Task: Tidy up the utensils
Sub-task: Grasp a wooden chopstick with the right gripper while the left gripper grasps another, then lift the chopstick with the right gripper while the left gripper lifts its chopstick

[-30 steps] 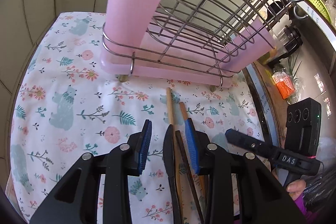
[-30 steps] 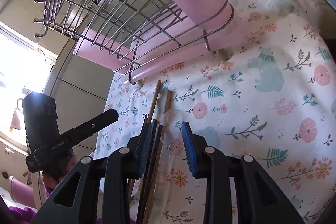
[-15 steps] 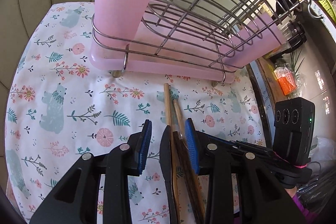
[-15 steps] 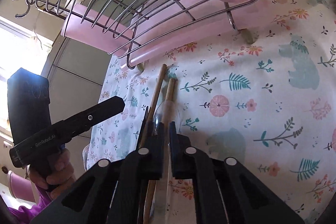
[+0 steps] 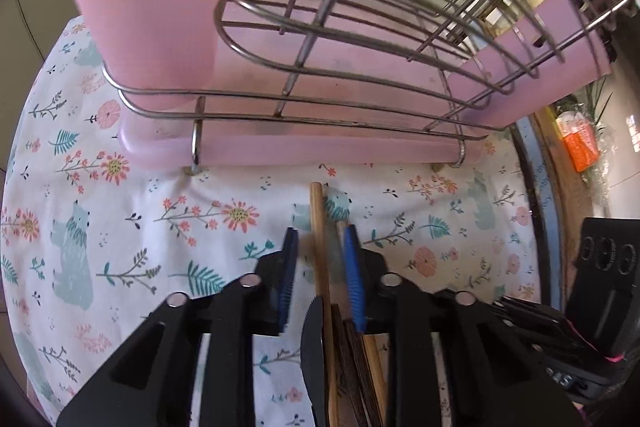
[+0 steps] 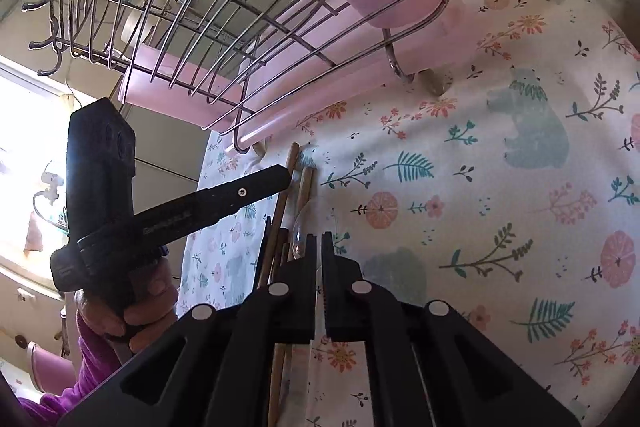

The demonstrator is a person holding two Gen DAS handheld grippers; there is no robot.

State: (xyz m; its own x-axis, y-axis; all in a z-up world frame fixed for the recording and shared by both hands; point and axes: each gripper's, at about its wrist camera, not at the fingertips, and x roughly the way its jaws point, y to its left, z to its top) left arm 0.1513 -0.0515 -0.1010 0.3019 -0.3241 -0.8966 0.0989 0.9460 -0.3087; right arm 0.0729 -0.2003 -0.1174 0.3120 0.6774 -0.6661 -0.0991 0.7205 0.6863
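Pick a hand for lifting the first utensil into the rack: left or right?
Right. The right gripper is shut, apparently on the clear spoon, ready to lift. The left gripper only straddles the wooden chopsticks; its jaws have just been closing, pads not yet pressing.

Home kitchen: wire dish rack (image 5: 360, 39) on floral tablecloth (image 6: 500, 187); tiled wall at 12 o'clock.

Our left gripper (image 5: 320, 251) points steeply down, jaws just been closing, blue pads still apart with utensil handles between them. Our right gripper (image 6: 319, 247) is pinched nearly shut. Left hand (image 6: 136, 307) at 9 o'clock in the right-wrist view.
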